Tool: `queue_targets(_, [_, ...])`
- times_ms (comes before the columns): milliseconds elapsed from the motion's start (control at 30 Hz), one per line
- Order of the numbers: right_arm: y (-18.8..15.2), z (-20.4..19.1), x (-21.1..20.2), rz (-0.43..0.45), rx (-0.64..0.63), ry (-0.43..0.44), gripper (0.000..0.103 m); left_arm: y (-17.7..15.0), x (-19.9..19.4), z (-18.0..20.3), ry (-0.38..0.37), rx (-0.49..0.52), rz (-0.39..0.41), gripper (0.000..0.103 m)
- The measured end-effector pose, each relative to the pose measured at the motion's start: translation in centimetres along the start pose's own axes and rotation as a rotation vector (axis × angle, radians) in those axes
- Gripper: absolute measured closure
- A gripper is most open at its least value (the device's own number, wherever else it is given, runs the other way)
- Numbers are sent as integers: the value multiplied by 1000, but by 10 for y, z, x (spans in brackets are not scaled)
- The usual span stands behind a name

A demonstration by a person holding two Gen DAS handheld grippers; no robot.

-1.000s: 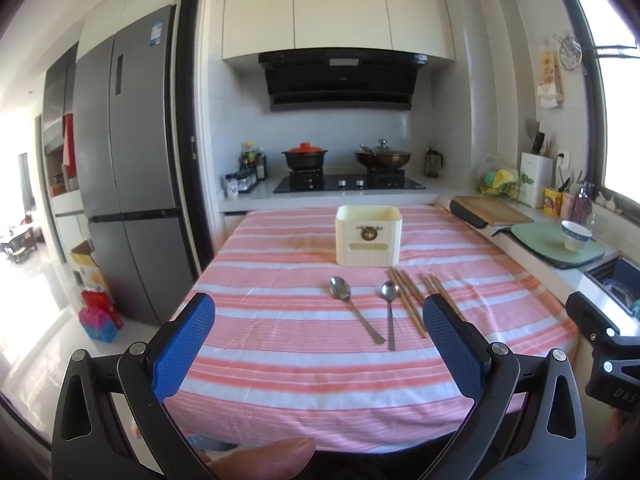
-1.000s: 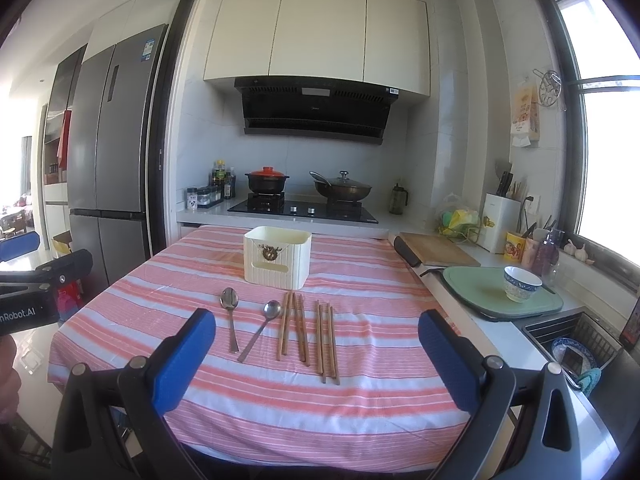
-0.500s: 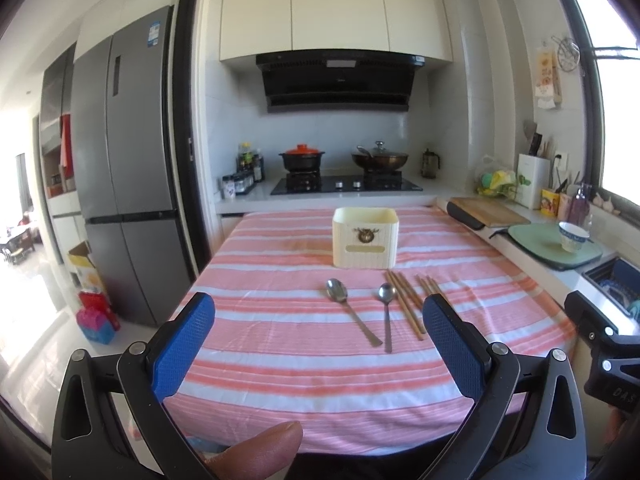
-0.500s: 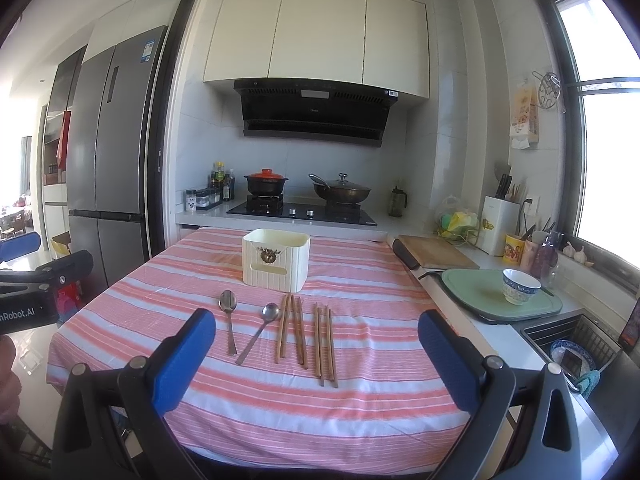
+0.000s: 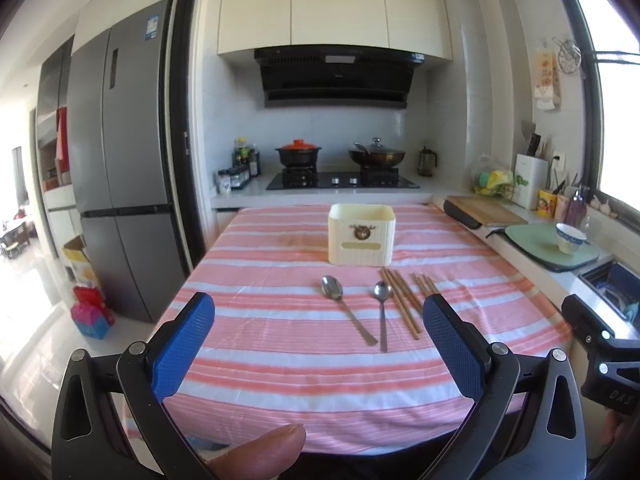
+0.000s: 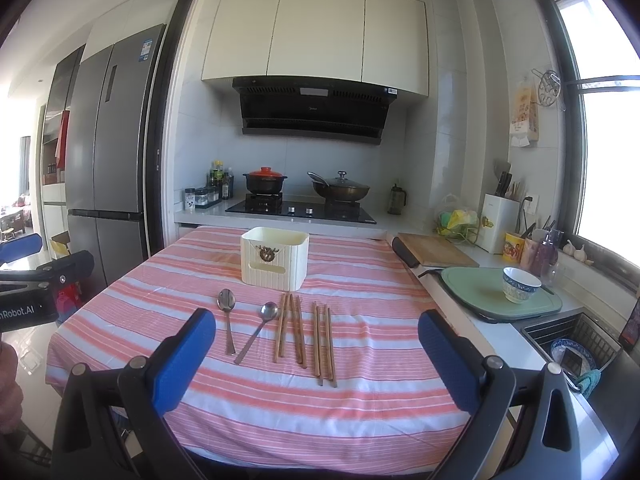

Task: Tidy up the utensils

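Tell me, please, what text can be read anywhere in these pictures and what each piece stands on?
"nRobot.AI": on the left gripper, cut off at the frame edge.
"DAS": on the right gripper, partly hidden.
Fridge sticker: too blurred to read.
Range hood label: too small to read.

Bare striped cloth [image 6: 360,412] before the spoons [image 6: 226,312] and chopsticks [image 6: 298,332] — cream holder [image 6: 274,258] just behind them.
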State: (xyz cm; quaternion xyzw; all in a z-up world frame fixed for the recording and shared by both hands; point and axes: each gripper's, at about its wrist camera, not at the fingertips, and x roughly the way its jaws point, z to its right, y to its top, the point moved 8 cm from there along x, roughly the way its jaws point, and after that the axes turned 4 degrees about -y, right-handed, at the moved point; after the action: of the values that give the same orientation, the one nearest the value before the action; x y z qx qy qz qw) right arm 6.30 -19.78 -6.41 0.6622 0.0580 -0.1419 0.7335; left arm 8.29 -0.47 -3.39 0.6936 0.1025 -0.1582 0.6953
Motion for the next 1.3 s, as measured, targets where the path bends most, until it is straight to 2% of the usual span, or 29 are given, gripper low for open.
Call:
queue_targets(400, [-5,1,7,-16,9,-6,0,-4,6,-2,15,-3,-32,0])
queue_targets(833, [-12,5,23,-54,14,-27,0,-21,45,-13,12,-71,-153,0])
queue_targets(1100, [-26,19,62,-115,29,-15,0,-32,106,-13,8,-61,-258,0])
queue_targets(1167, [-32,26,81,-129,23,0,0,-35,127,-15,3,-69,-294,0])
queue_targets(1300, [-57,37,139,-237,-23,7,0,-49,177,-18,-14,-96,-387,0])
